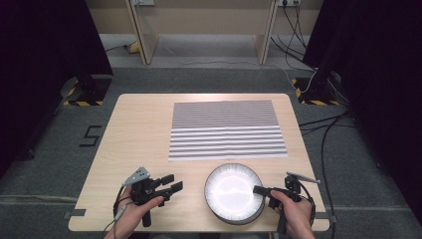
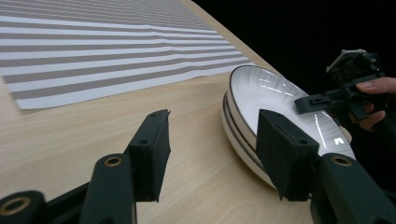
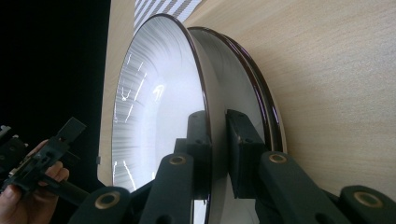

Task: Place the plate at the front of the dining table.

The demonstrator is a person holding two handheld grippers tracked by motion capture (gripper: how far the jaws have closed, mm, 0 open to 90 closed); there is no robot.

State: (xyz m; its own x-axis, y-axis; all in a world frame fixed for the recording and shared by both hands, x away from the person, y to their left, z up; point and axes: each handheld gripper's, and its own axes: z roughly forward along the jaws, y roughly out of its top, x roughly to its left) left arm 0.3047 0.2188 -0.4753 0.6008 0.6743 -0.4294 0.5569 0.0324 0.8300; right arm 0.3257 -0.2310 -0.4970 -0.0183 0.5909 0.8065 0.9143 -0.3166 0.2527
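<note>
A stack of white plates with dark rims (image 1: pixel 234 193) sits near the table's front edge, right of centre. My right gripper (image 1: pixel 259 190) is at the stack's right side. In the right gripper view the right gripper (image 3: pixel 217 135) is shut on the top plate (image 3: pixel 154 93), one jaw inside the plate and the other under its rim, above the lower plates (image 3: pixel 254 79). My left gripper (image 1: pixel 173 182) hovers open and empty over bare wood to the left of the stack. Its jaws (image 2: pixel 212 140) point toward the plates (image 2: pixel 275 100), with the right gripper (image 2: pixel 306 102) beyond.
A grey-and-white striped placemat (image 1: pixel 226 129) covers the far middle of the wooden table (image 1: pixel 139 134). Bare wood lies left of the stack. Cables (image 1: pixel 323 129) trail on the grey floor to the right. A "5" mark (image 1: pixel 89 135) is on the floor to the left.
</note>
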